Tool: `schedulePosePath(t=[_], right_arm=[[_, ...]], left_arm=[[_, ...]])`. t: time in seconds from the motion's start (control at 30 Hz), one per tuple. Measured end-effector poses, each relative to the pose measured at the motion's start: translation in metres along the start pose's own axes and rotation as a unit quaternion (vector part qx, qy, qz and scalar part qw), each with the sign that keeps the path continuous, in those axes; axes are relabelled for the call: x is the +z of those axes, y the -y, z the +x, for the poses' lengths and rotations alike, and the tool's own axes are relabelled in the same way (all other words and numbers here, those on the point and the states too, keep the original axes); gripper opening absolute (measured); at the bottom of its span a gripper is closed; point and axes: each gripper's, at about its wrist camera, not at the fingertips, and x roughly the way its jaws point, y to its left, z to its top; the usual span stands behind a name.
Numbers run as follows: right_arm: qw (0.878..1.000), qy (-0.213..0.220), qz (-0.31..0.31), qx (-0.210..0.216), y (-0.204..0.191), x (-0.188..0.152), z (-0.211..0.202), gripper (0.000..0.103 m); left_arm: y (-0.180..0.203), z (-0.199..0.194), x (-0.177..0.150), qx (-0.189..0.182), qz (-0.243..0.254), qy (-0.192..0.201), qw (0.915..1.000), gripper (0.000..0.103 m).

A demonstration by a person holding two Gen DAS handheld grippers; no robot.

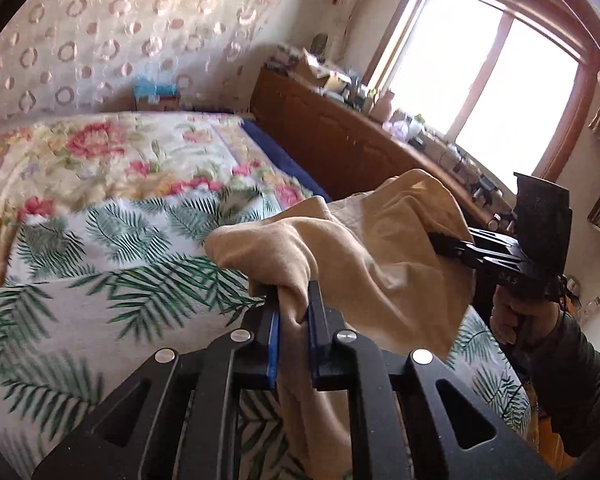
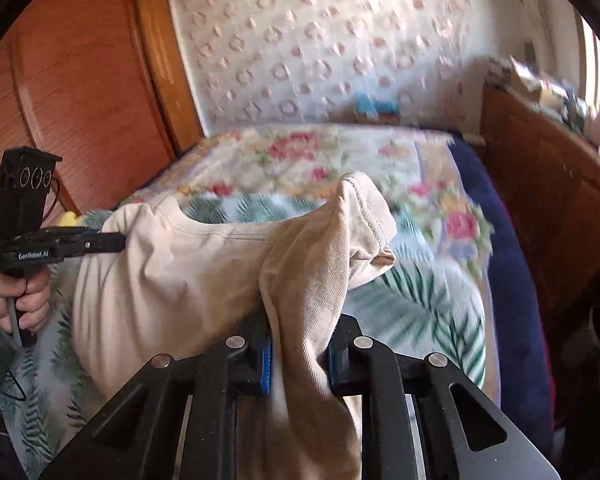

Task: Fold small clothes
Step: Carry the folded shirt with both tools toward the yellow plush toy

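**Both claws clamped on a beige T-shirt above the bed**

The left gripper (image 1: pixel 294 308) has its two blue-padded fingers (image 1: pixel 274 334) pressed together on a bunched fold of the beige T-shirt (image 1: pixel 340 248), which rises out of the claw and drapes away to its right. There the right gripper (image 1: pixel 446 242), seen side-on, bites the far edge of the same shirt; a hand (image 1: pixel 512 316) in a dark sleeve grips its handle.

From the right wrist camera, the right gripper (image 2: pixel 298 344) is likewise clamped on gathered shirt cloth (image 2: pixel 204 276), with a hemmed sleeve standing up just beyond its tips. To its left the shirt's neckline stretches toward the left gripper (image 2: pixel 116 242), which pinches the shoulder edge.

Beneath and ahead of both claws lies the bed's palm-leaf sheet (image 1: pixel 100 280), and past it a floral blanket (image 1: pixel 100 152). The shirt hangs between the claws, lifted off the sheet.
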Motion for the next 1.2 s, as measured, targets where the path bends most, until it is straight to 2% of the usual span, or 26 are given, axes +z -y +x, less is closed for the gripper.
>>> schedulePosePath(t=[0.13,0.23,0.37,0.47,0.63,0.73,0.97,1.13,1.2], right_arm=[[0.998,0.023,-0.06,0.024,-0.039,0.025,0.0,0.019],[0.993,0.03,-0.105,0.049,-0.074,0.048,0.015,0.019],[0.98,0.033,-0.176,0.087,-0.132,0.077,0.056,0.019],[0.968,0.028,-0.236,0.087,-0.186,0.093,0.094,0.019],[0.95,0.023,-0.281,0.131,-0.254,0.106,0.142,0.019],[0.943,0.014,-0.298,0.146,-0.282,0.117,0.174,0.019],[0.927,-0.01,-0.337,0.165,-0.31,0.145,0.264,0.019],[0.924,-0.024,-0.336,0.181,-0.335,0.151,0.287,0.02],[0.929,-0.024,-0.321,0.182,-0.342,0.159,0.296,0.021]], left_arm=[[-0.015,-0.057,-0.013,0.032,-0.006,0.042,0.9986,0.012],[-0.037,-0.097,-0.033,0.079,-0.024,0.064,0.9945,0.012],[-0.065,-0.139,-0.065,0.151,-0.037,0.079,0.9847,0.012],[-0.09,-0.168,-0.089,0.172,-0.077,0.09,0.978,0.012],[-0.108,-0.207,-0.118,0.221,-0.109,0.119,0.962,0.012],[-0.122,-0.215,-0.137,0.24,-0.136,0.121,0.9534,0.012],[-0.139,-0.208,-0.168,0.264,-0.174,0.093,0.9442,0.012],[-0.146,-0.208,-0.173,0.284,-0.181,0.084,0.9379,0.012],[-0.148,-0.21,-0.173,0.289,-0.186,0.085,0.9354,0.012]])
